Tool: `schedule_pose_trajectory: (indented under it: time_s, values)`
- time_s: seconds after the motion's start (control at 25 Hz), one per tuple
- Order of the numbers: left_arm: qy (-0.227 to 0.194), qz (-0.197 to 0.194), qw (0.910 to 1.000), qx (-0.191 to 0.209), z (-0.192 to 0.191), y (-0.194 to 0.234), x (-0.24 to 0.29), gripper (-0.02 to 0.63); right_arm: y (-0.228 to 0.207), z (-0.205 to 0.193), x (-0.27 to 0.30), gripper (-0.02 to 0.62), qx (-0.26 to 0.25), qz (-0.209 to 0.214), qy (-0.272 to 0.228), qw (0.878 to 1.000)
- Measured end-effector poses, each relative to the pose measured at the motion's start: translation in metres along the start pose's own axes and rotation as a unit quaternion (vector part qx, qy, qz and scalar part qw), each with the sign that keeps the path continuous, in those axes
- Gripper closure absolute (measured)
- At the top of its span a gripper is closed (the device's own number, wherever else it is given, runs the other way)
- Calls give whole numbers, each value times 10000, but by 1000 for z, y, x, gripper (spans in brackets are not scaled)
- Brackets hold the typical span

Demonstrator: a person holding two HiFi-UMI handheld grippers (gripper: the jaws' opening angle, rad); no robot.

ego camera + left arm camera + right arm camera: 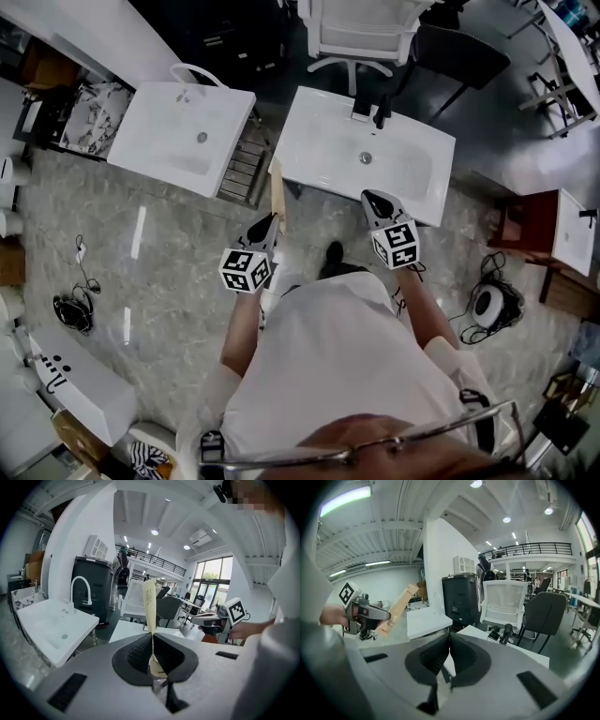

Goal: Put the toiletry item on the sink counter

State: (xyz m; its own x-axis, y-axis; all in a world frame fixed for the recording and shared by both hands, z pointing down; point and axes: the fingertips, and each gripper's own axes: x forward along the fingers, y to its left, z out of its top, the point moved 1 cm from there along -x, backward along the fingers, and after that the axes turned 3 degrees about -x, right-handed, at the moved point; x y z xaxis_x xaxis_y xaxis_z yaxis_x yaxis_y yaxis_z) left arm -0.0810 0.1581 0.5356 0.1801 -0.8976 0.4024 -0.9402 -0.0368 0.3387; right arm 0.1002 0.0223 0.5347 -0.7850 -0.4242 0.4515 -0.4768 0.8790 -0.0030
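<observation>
The print on the toiletry item (149,603) is too small to read. Its lower end is buried between the dark pads of the left hand-held gripper (152,638), which is clenched on it — a thin, tan, flat pack standing upright out of the jaws. In the head view the pack's top end overlaps the left edge of the sink counter (314,141). Whether the two touch cannot be told, but the pack is held in the air, not lying on the counter. The right hand-held gripper (449,637) has its jaws pressed together on nothing and hovers at the counter's front edge. The person's torso hides the floor beneath. The counter's basin (403,171) shows a drain (366,157) — a dark faucet (371,111) stands at its back rim.
</observation>
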Motion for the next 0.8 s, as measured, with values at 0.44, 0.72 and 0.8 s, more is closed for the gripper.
schedule_pose_trajectory:
  time_s: [0.44, 0.72, 0.8]
  values:
    - [61, 159, 9999, 8, 19, -7, 53, 598, -54, -6, 21, 589, 157, 179, 42, 9997]
    - [148, 184, 9997, 11, 29, 8, 67, 598, -64, -6, 32, 589, 319, 139, 50, 9994]
    - [160, 161, 9997, 3, 31, 12, 74, 598, -68, -6, 36, 589, 352, 97, 57, 9993]
